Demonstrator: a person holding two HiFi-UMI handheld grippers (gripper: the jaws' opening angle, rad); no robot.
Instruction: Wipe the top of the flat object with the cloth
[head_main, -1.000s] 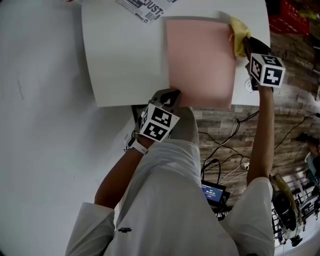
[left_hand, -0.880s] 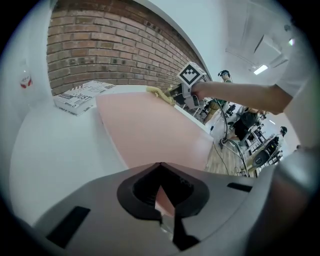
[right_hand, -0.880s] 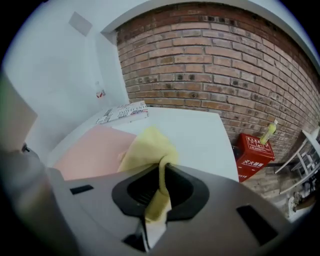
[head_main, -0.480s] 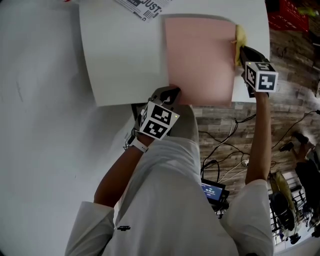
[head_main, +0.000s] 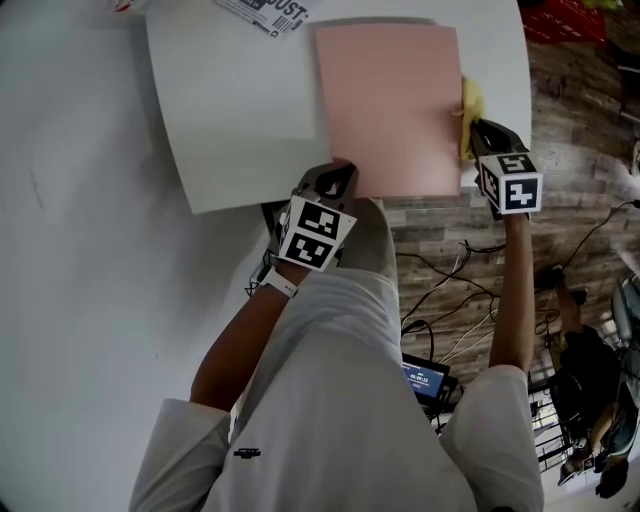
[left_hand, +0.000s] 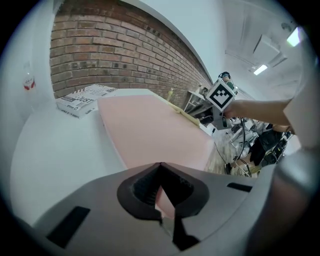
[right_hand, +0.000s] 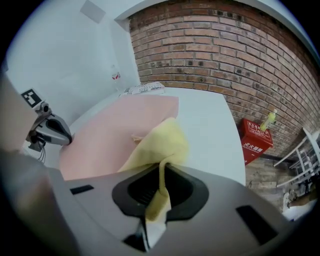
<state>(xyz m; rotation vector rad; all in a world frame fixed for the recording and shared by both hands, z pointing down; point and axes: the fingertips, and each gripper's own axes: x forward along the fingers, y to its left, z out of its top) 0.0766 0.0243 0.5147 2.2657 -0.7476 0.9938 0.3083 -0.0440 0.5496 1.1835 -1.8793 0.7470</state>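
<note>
A flat pink sheet (head_main: 390, 105) lies on the white table (head_main: 240, 110), its near edge at the table's front. My left gripper (head_main: 338, 178) is shut on the sheet's near left corner (left_hand: 165, 197). The pink sheet (left_hand: 150, 132) stretches away from the jaws in the left gripper view. My right gripper (head_main: 482, 130) is shut on a yellow cloth (head_main: 468, 112), which rests on the sheet's right edge. In the right gripper view the cloth (right_hand: 160, 147) bunches up out of the jaws over the pink sheet (right_hand: 110, 135).
A printed newspaper (head_main: 270, 12) lies at the table's far edge, also visible in the left gripper view as the newspaper (left_hand: 82, 99). Wooden floor with cables (head_main: 450, 300) lies below the table's front edge. A red crate (right_hand: 257, 135) stands by the brick wall.
My right gripper and the cloth have slid along the sheet's right edge toward me, from the far right corner to about mid-edge. The left gripper stays clamped on the near corner.
</note>
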